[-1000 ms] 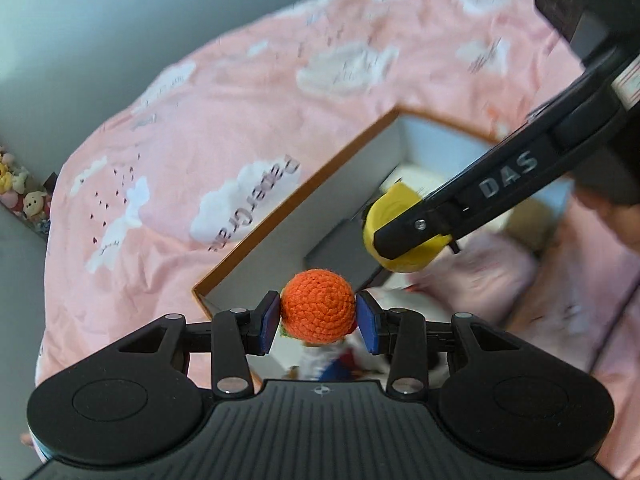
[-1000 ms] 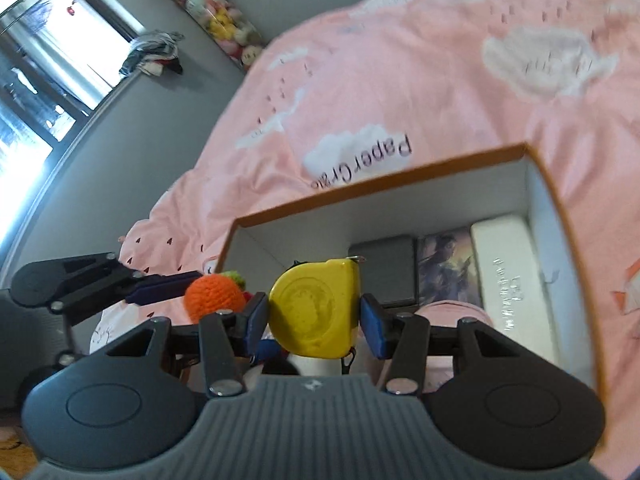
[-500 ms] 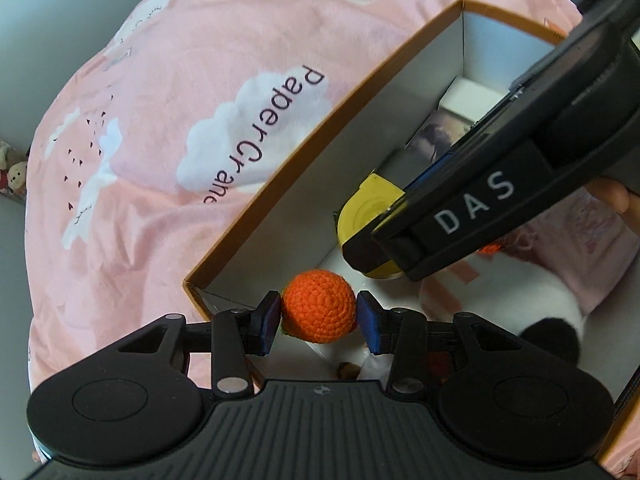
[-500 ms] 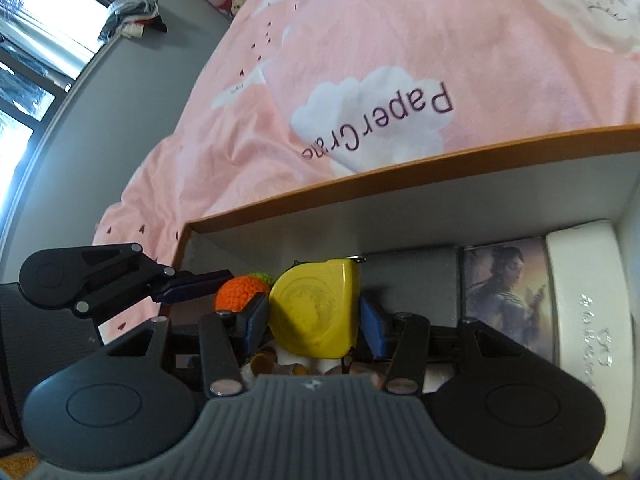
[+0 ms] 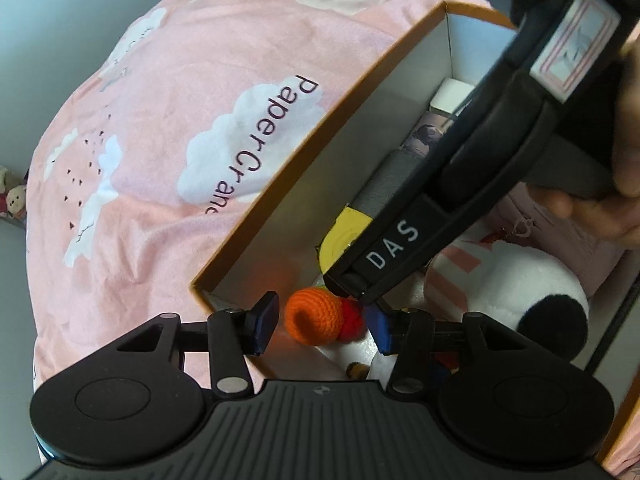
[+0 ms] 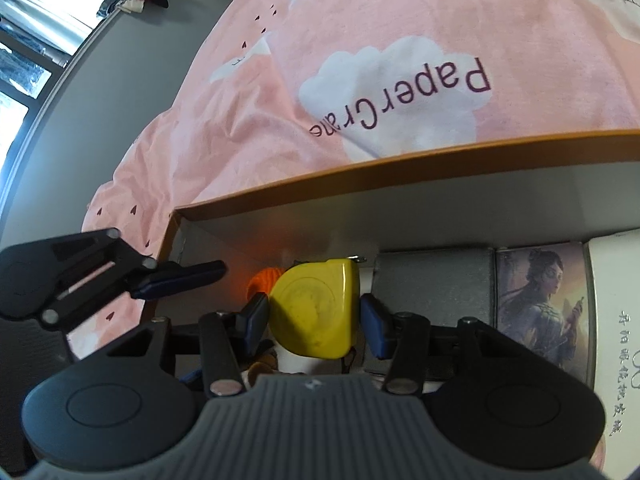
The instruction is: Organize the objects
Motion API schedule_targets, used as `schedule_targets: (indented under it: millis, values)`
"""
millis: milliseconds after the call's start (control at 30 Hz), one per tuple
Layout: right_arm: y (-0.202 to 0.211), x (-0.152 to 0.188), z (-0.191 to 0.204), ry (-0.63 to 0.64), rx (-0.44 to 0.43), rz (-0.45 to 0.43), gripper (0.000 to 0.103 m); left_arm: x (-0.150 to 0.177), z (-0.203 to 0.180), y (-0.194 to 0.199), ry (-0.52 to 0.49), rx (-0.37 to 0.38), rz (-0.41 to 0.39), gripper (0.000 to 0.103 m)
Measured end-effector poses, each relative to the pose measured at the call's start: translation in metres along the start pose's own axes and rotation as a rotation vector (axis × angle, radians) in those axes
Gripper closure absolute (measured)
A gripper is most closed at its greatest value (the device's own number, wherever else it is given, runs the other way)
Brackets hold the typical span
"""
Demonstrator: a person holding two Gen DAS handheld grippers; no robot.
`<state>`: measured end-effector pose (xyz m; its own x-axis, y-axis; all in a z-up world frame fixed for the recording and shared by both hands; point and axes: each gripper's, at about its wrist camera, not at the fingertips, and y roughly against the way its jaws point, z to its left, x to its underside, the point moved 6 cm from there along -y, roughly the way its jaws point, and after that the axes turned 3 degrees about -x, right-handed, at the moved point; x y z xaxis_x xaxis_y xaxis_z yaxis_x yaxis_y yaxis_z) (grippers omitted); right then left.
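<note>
The crocheted orange ball (image 5: 316, 315), with a red knitted bit beside it, is lying in the near corner of the orange-rimmed box (image 5: 320, 120). The left gripper (image 5: 322, 322) is sitting spread around it. The right gripper (image 6: 312, 316), marked "DAS", is pinching a yellow tape measure (image 6: 314, 308). The pink blanket (image 5: 160, 140) is reading "PaperCrane".

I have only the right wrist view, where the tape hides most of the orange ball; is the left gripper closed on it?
Observer: No. The left gripper is open, with a gap between each pad and the ball.
Operator: Thank you. Where does the ball sit?
Observer: Low in the near corner of the box, with a red crochet piece on its right.
Operator: Is anything beside it besides my tape?
Observer: Yes, a panda plush lies to its right in the box.
</note>
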<state>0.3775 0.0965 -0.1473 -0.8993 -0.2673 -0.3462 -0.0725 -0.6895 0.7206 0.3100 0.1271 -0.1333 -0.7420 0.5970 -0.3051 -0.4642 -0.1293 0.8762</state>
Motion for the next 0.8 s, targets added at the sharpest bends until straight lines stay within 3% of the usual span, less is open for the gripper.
schedule_targets:
  millis: [200, 467, 800]
  values:
    - [-0.003, 0.002, 0.004, 0.020, 0.018, 0.018, 0.050, 0.014, 0.009, 0.026, 0.062, 0.040, -0.056, 0.046]
    - [0.007, 0.002, 0.009, 0.062, 0.063, -0.006, 0.049, 0.023, 0.013, 0.042, 0.119, 0.055, -0.073, 0.046]
    - [0.063, 0.009, 0.026, 0.145, 0.122, -0.109, 0.046, 0.030, 0.019, 0.104, 0.227, 0.049, -0.157, 0.046]
